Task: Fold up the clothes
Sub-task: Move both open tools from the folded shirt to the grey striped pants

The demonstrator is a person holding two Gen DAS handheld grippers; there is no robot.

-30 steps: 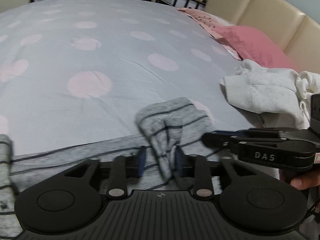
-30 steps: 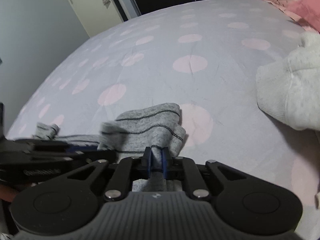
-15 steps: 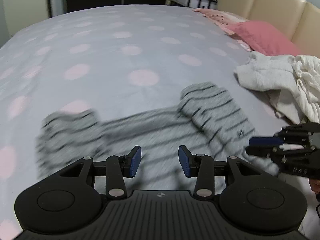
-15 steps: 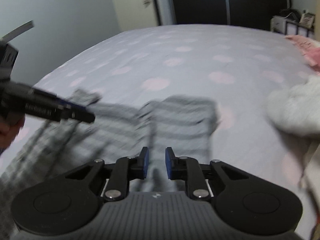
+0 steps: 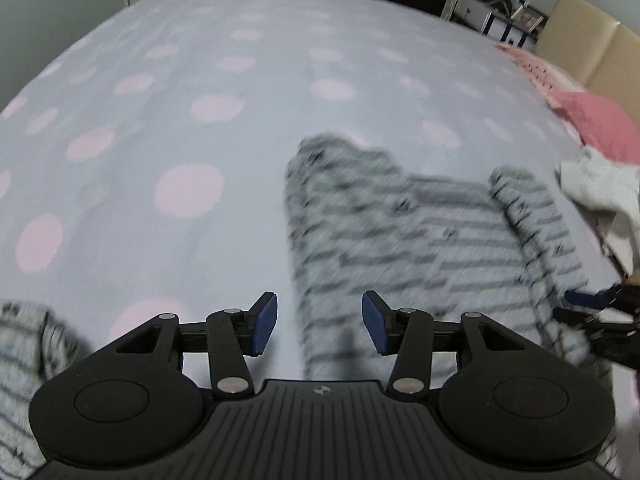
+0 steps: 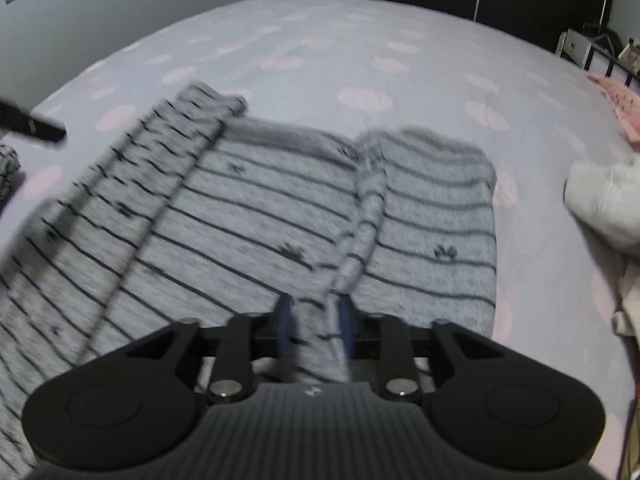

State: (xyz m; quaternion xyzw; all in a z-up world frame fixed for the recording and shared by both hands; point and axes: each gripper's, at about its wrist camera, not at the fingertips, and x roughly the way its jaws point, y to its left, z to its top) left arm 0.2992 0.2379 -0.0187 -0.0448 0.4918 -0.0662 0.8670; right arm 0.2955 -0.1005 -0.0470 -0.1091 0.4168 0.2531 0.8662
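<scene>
A grey top with thin dark stripes (image 6: 280, 216) lies spread on the bed with both sleeves turned in over its body; it shows blurred in the left wrist view (image 5: 420, 236). My right gripper (image 6: 316, 326) hangs over its near edge, jaws opening, with a raised fold of the right sleeve running between the blue pads (image 6: 285, 320), which do not clamp it. My left gripper (image 5: 318, 328) is open and opening further, empty, over the top's left edge and bare sheet. Each gripper's tip shows in the other's view: left (image 6: 40, 128), right (image 5: 592, 308).
The bed sheet (image 5: 200, 120) is pale grey with pink dots. A heap of white clothes (image 6: 600, 196) lies at the right, with pink pillows (image 5: 592, 124) and a beige headboard (image 5: 592, 52) beyond. More striped grey cloth (image 5: 24, 364) lies at the lower left.
Both grippers let go of the striped top and drew back and up. The top, bunched in the jaws a second ago, now lies flat. The left view has swung leftward.
</scene>
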